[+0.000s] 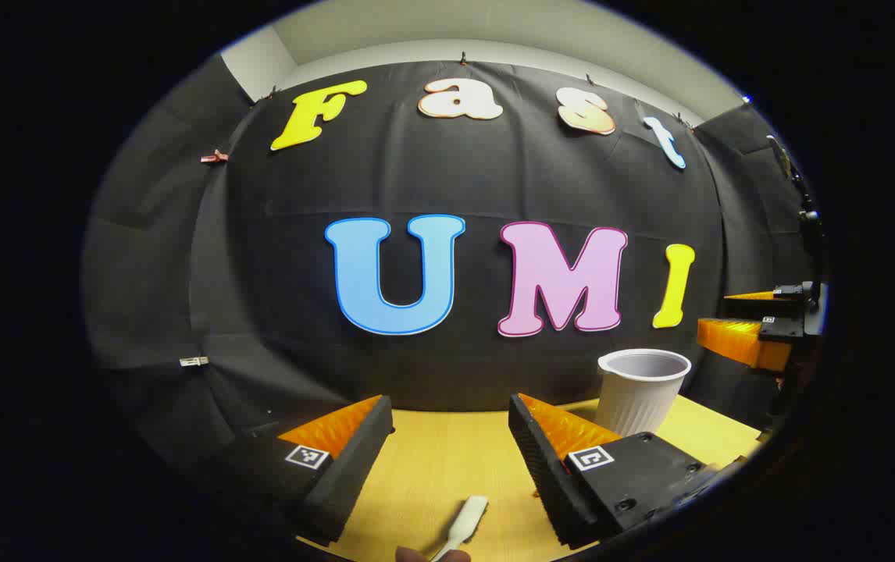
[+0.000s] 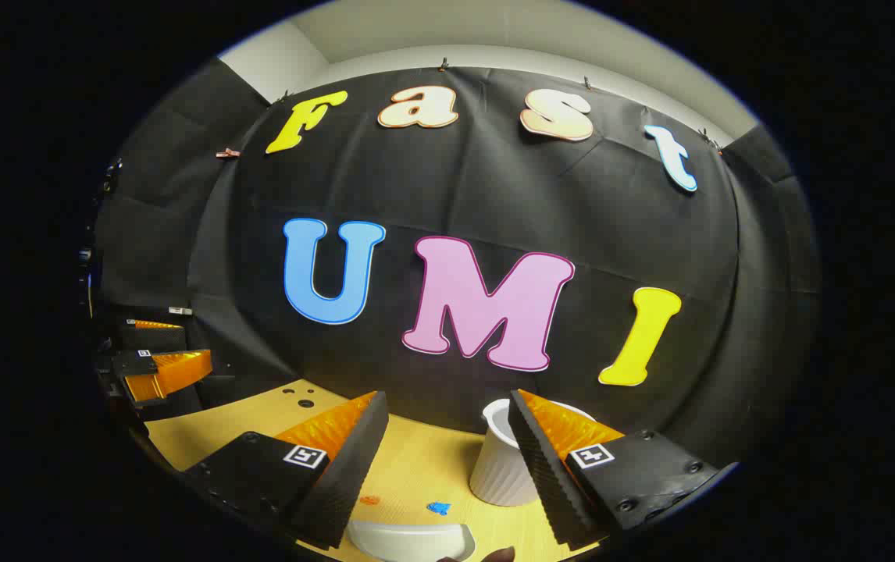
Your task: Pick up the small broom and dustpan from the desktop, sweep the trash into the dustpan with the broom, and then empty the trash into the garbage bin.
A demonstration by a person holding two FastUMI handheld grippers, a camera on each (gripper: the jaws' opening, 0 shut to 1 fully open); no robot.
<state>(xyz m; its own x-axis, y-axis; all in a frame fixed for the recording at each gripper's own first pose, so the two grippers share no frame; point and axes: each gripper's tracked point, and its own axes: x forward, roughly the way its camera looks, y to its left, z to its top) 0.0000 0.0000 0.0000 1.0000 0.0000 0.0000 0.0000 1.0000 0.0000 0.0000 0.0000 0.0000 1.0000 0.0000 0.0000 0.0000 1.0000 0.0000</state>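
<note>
In the left gripper view my left gripper (image 1: 449, 406) is open above the yellow desktop (image 1: 432, 460). A white handle (image 1: 465, 524), apparently the broom's, lies below and between its fingers, untouched. In the right gripper view my right gripper (image 2: 447, 400) is also open. The white dustpan (image 2: 410, 540) lies under it at the bottom edge, with nothing touching it. Small orange (image 2: 369, 499) and blue (image 2: 438, 508) scraps of trash lie on the desktop just beyond the pan. A white ribbed cup (image 2: 498, 468), the garbage bin, stands upright behind the right finger. The same bin (image 1: 641, 390) also appears in the left gripper view.
The right gripper (image 1: 729, 316) shows at the far right of the left gripper view, and the left gripper (image 2: 182, 347) at the far left of the right gripper view. The black cloth wall rises right behind the desktop (image 2: 408, 468). Small dark holes (image 2: 305, 403) mark the desktop's back left.
</note>
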